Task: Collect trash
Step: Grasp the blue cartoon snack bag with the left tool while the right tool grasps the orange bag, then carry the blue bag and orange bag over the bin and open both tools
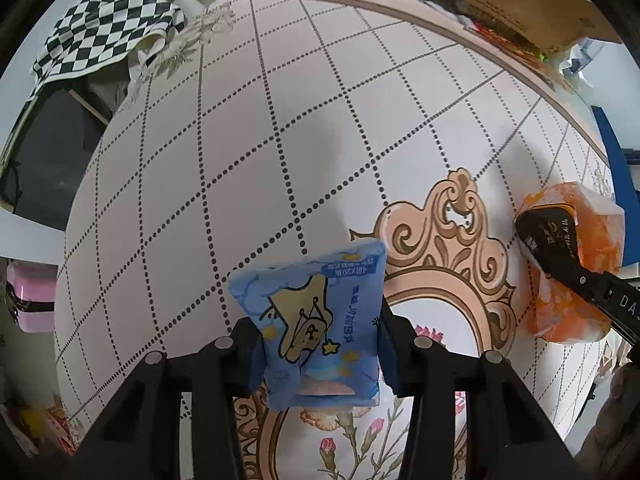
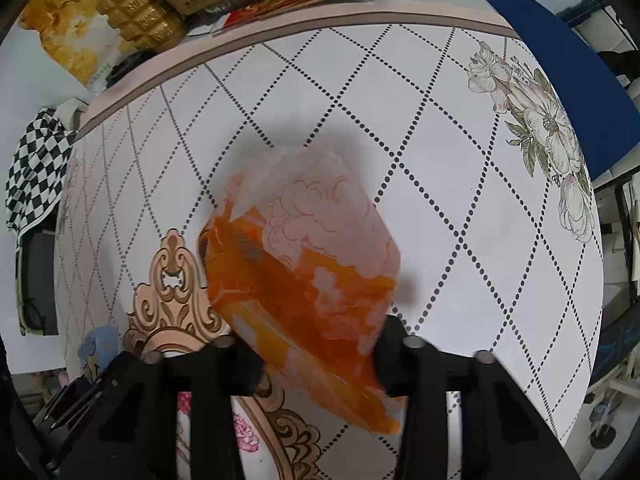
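Left tool (image 1: pixel 320 344): you grip the blue tissue pack (image 1: pixel 316 332).
Right tool (image 2: pixel 316 352): clamped on your orange wrapper (image 2: pixel 308 280).
Left view only: wrapper's black label.
Worktop (image 1: pixel 280 140): patterned cloth.

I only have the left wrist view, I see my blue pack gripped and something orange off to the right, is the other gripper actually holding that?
Observer: Yes. In the right wrist view the right gripper is shut on the orange packet, one finger on each side.
Operator: Anything beyond it on that side?
Observer: A flower print on the tablecloth, and past the edge a blue panel.
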The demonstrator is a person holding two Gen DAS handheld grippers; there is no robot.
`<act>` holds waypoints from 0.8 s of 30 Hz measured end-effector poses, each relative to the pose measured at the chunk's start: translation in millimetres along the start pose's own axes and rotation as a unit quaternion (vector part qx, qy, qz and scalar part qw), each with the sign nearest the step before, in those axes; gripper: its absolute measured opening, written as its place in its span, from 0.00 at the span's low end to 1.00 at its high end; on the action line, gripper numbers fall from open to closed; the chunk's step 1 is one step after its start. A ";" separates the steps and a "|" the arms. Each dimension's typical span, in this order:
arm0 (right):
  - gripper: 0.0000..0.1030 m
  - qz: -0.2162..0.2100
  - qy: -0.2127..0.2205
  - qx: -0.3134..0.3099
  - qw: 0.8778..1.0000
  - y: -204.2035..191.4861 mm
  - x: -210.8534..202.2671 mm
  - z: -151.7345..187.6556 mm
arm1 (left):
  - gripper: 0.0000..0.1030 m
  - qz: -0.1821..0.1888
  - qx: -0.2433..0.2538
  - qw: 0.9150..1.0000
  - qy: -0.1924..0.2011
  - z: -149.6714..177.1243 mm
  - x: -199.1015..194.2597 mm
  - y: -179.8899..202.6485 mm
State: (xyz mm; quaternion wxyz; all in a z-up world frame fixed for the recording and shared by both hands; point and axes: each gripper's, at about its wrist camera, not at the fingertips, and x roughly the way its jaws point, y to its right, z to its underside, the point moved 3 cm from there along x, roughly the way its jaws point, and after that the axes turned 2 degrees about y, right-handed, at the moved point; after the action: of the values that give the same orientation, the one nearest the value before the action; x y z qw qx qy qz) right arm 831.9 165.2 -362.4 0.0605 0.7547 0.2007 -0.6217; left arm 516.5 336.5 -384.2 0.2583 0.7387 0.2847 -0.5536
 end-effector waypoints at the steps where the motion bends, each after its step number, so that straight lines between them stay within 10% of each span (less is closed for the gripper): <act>1: 0.34 -0.001 0.001 -0.001 1.000 -1.0 -2.0 0.9 | 0.41 -0.002 0.003 1.000 0.004 1.0 -3.9 2.6; 13: 0.28 -0.034 0.028 -0.019 0.999 -7.1 -56.6 39.1 | 0.41 0.006 0.031 0.998 0.052 20.9 -53.5 13.5; 24: 0.27 -0.058 0.039 -0.017 0.997 3.4 -130.1 172.8 | 0.41 0.025 0.059 0.994 0.084 112.5 -120.8 -13.9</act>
State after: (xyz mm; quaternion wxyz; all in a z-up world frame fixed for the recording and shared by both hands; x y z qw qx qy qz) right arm 656.2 73.6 -275.6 0.0291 0.7642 0.2567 -0.5910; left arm 404.1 251.6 -297.1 0.2031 0.8035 0.2537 -0.4988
